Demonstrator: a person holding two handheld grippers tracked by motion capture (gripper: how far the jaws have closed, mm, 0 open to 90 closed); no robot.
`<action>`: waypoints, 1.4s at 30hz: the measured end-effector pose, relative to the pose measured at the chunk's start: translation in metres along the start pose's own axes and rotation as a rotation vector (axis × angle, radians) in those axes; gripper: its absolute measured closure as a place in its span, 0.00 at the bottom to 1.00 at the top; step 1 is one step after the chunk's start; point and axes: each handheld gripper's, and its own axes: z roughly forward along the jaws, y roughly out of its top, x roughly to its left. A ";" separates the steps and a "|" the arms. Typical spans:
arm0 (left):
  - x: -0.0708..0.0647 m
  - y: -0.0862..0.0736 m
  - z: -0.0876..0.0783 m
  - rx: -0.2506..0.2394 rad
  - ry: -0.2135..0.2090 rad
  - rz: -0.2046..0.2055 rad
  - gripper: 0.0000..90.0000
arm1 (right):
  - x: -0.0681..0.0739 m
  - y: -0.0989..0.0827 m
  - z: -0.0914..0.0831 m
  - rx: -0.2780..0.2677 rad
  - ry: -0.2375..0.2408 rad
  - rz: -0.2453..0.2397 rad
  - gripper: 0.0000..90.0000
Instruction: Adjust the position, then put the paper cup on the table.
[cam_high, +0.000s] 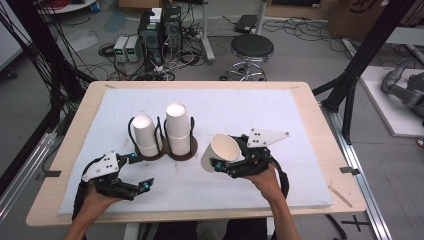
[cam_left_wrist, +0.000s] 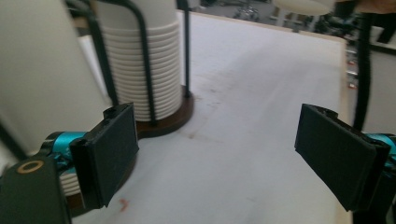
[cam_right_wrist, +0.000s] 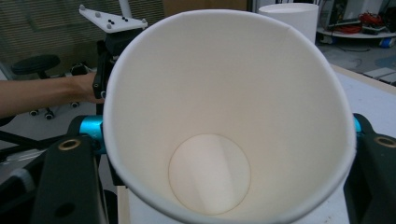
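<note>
1. My right tongs (cam_high: 218, 165) are clenched on a white paper cup (cam_high: 218, 151), carried tilted above the counter (cam_high: 300, 107), mouth toward my camera.
2. My left tongs (cam_high: 142, 171) hang released and empty, just beside the two upside-down cup stacks (cam_high: 178, 129) in their wire holder (cam_high: 181, 151).
3. I judge the cup freshly pulled; next it needs setting down upright or returning to a stack.
4. The cup looks clean, empty and undented.

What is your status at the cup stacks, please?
Right gripper shut on a paper cup, tilted above the table. Left gripper open, empty, beside the left stack. Nothing blocking the right stack.
</note>
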 end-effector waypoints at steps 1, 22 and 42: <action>0.002 -0.002 -0.001 -0.007 0.015 -0.008 0.15 | 0.000 0.000 0.000 -0.001 -0.006 -0.001 0.32; 0.017 -0.028 -0.008 -0.010 0.062 -0.094 0.14 | -0.002 0.001 0.001 0.012 -0.028 0.005 0.32; 0.018 -0.024 -0.013 -0.035 0.087 -0.087 0.14 | -0.004 -0.001 0.007 0.059 -0.050 -0.005 0.32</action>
